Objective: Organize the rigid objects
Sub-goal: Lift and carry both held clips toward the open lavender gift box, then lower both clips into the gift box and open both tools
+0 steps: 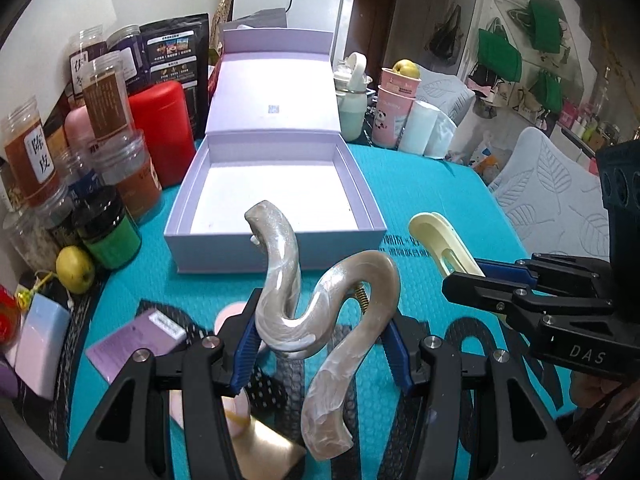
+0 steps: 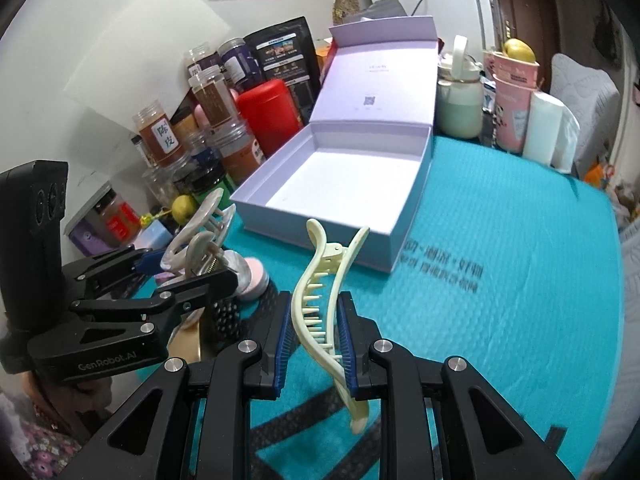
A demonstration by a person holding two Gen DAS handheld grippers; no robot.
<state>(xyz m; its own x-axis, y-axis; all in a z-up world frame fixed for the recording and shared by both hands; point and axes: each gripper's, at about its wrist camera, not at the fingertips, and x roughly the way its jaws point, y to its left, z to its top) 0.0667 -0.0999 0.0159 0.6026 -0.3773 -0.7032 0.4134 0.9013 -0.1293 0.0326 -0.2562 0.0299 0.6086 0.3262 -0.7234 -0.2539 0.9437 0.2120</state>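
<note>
My left gripper (image 1: 322,344) is shut on a pearly white S-shaped hair claw (image 1: 320,316), held above the teal mat short of the box; it also shows in the right wrist view (image 2: 196,248). My right gripper (image 2: 312,336) is shut on a pale yellow hair clip (image 2: 320,300), also seen in the left wrist view (image 1: 444,248). An open lilac box (image 1: 276,200) with its lid raised stands ahead, inside bare; it shows in the right wrist view (image 2: 340,184) too. Both grippers hover in front of its near wall.
Jars and a red canister (image 1: 160,132) crowd the left side. A yellow-green fruit (image 1: 74,270), a purple card (image 1: 136,344) and a pink round compact (image 2: 252,276) lie near the left gripper. Cups and a paper roll (image 1: 420,132) stand behind the box.
</note>
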